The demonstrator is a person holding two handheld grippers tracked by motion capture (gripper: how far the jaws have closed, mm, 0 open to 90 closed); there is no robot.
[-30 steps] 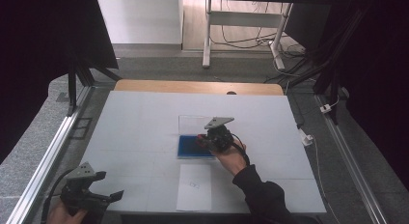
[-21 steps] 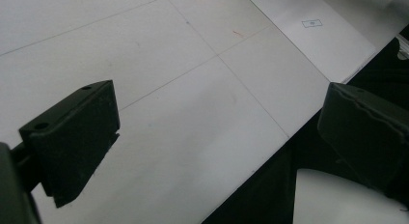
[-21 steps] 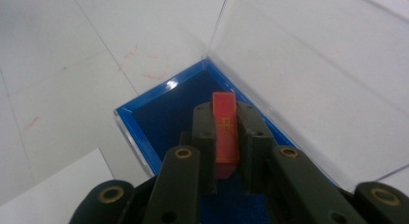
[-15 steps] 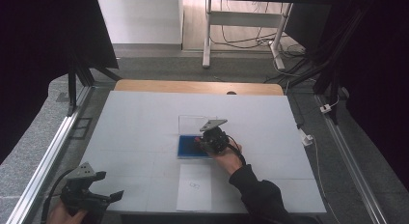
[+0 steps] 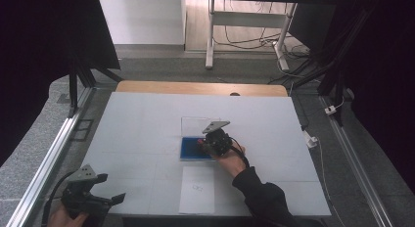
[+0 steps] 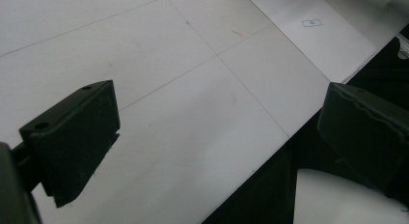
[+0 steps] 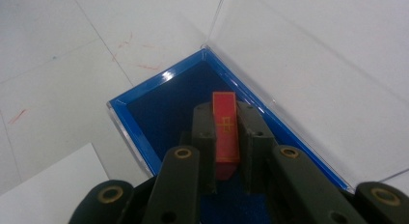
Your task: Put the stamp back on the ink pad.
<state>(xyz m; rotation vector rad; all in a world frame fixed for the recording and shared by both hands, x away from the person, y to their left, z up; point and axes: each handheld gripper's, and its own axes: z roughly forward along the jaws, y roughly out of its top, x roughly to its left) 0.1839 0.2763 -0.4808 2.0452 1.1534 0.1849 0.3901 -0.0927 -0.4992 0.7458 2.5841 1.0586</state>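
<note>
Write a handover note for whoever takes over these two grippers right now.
Right gripper: shut on the red block, held over the blue tray of the open clear case; its clear lid stands open behind.
Left gripper: open, holding nothing, above the near left corner of the white table.
White sheet lies just in front of the case.
Done: block gripped at the tray.
Left: whether the block is going in or coming out cannot be told; probably finish that move, then deal with the lid.
</note>
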